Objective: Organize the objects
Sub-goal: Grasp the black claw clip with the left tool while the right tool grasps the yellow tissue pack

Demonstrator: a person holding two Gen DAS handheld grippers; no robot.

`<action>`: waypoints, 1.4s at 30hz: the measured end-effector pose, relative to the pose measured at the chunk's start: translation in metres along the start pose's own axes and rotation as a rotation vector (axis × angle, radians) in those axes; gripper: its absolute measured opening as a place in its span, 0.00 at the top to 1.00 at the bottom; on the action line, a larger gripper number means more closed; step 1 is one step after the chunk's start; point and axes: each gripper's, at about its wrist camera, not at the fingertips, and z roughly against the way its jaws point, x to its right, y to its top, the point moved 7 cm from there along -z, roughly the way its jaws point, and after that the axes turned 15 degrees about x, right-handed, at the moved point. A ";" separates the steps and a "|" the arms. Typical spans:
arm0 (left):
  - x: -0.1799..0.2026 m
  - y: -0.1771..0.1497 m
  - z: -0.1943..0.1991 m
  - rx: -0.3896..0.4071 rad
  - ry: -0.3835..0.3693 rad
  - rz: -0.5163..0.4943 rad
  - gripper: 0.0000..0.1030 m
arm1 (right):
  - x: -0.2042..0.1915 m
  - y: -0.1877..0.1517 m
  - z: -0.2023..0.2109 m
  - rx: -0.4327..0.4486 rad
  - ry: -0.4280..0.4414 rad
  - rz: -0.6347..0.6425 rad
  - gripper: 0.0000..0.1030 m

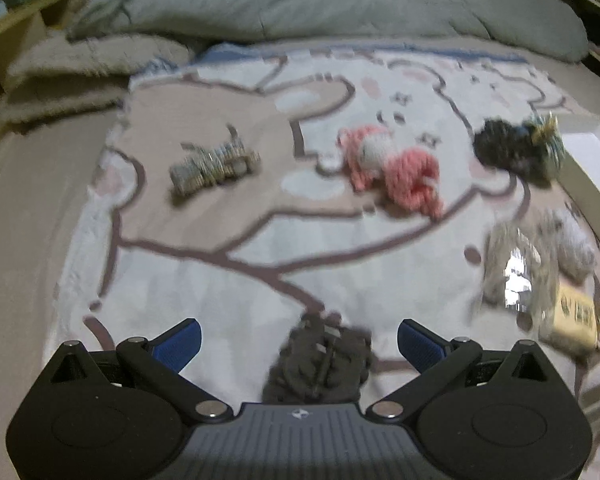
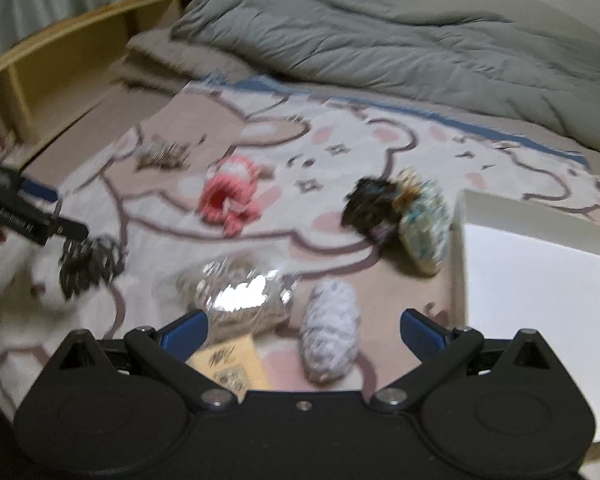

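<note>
Left wrist view: left hand-held gripper (image 1: pixel 298 342) has its jaws spread wide, nothing clamped, with a dark grey yarn bundle (image 1: pixel 320 364) lying on the blanket between the blue pads, close to the gripper body; likely lined up for a grab, though contact is unclear through the blur. Right wrist view shows the same bundle (image 2: pixel 88 266) just under the left tool's tip, which agrees. Right hand-held gripper (image 2: pixel 303 330) is also wide open and empty, hovering low over a white speckled skein (image 2: pixel 332 340) and a shiny plastic-wrapped yarn pack (image 2: pixel 236 296) with a yellow label card (image 2: pixel 230 364); the skein sits nearer the centre of the gap, so it is probably the right side's target. Further out on the cartoon blanket (image 1: pixel 228 280): a pink and white knitted piece (image 1: pixel 392 168) mid-blanket, a tan striped bundle (image 1: pixel 214 164) to its left, and a black yarn ball (image 2: pixel 374 208) touching a light patterned ball (image 2: pixel 424 228). Items are spread apart in a loose arc, probably so each can be picked singly. A white box (image 2: pixel 536 276) sits at the blanket's right edge just beside the patterned ball, looks like the drop spot, nothing visible in it. Grey duvet (image 2: pixel 380 40) is bunched at the far end of the bed, a wooden shelf (image 2: pixel 80 44) off to the left.
</note>
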 end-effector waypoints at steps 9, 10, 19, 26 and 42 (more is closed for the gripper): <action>-0.010 -0.017 0.003 0.008 -0.033 0.007 0.03 | -0.032 -0.038 -0.009 -0.125 0.123 0.131 0.00; -0.010 -0.017 0.004 0.014 -0.038 0.000 0.06 | -0.035 -0.043 -0.011 -0.142 0.115 0.159 0.00; 0.005 -0.019 0.009 0.036 -0.129 -0.046 0.22 | 0.003 -0.059 -0.018 -0.224 -0.089 0.153 0.00; 0.004 -0.022 0.005 -0.002 -0.130 -0.028 0.43 | 0.030 -0.053 -0.019 -0.213 -0.156 0.049 0.00; 0.008 -0.025 0.000 -0.041 -0.109 -0.076 0.56 | 0.023 -0.063 -0.058 -0.219 -0.302 -0.520 0.00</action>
